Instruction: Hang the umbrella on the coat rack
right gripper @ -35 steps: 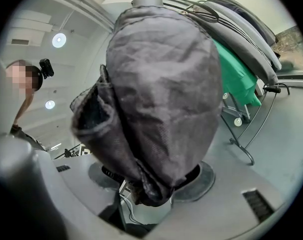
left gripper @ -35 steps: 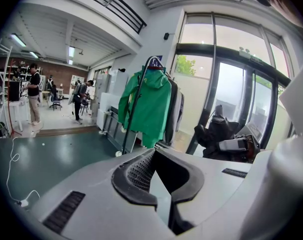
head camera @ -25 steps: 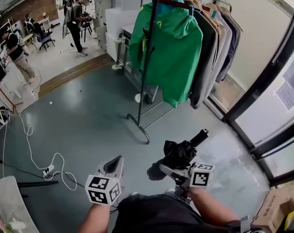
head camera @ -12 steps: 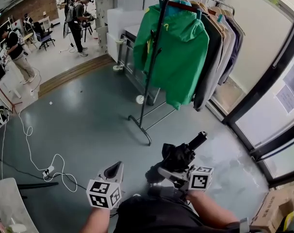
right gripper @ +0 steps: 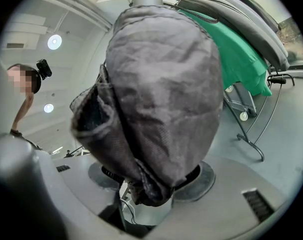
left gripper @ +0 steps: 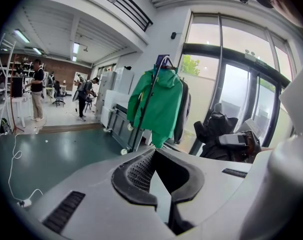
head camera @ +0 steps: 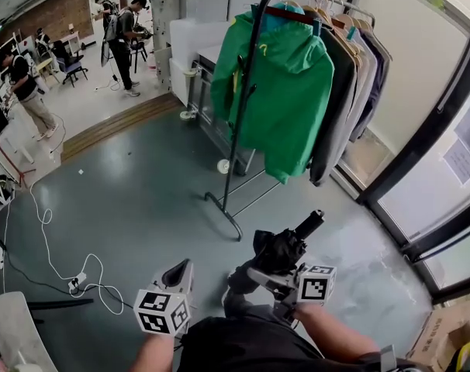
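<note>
One umbrella clamped in right hand-held gripper | left hand-held gripper closed, empty

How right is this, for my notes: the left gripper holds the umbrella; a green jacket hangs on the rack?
Wrong gripper: the right gripper holds the umbrella, as the right gripper view shows. The green jacket hangs on the rack.

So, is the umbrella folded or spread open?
Folded. The umbrella is a compact black bundle with its fabric gathered close, clamped in the right gripper; no canopy is spread.
</note>
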Available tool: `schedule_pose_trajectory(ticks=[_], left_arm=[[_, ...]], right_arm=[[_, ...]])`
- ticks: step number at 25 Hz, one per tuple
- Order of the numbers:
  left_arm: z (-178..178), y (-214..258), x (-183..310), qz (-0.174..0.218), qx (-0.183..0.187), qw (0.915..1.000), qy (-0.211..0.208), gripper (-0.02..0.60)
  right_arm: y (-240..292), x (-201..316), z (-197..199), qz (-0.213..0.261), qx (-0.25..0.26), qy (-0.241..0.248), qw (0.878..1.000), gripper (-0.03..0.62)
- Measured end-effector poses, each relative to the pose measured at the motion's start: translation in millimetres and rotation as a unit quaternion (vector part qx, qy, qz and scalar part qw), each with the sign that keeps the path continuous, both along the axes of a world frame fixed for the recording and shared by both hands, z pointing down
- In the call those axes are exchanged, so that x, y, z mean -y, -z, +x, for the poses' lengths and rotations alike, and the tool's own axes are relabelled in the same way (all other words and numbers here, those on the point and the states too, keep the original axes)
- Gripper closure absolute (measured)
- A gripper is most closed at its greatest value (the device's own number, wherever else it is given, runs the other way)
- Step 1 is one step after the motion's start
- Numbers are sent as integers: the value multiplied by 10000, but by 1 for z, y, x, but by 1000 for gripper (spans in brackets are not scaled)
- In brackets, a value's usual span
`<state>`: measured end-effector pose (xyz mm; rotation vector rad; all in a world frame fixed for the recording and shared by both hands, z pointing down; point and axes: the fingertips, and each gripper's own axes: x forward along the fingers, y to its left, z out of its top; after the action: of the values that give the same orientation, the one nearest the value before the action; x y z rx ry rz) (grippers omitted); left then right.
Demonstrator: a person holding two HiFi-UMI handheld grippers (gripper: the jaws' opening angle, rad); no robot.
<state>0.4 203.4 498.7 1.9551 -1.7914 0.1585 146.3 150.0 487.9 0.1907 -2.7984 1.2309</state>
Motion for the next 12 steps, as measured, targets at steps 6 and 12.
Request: schedule_pose_trajectory(ticks=[6,12], left_arm=[[-21,2,37,-13,93,9999,110,569],[-36,7,82,-75,196,9998,-10,569]], right_arm=[[2,41,-21,-23,108,88,9999,356],[-2,90,-49,-22,-3,205,9998,357]])
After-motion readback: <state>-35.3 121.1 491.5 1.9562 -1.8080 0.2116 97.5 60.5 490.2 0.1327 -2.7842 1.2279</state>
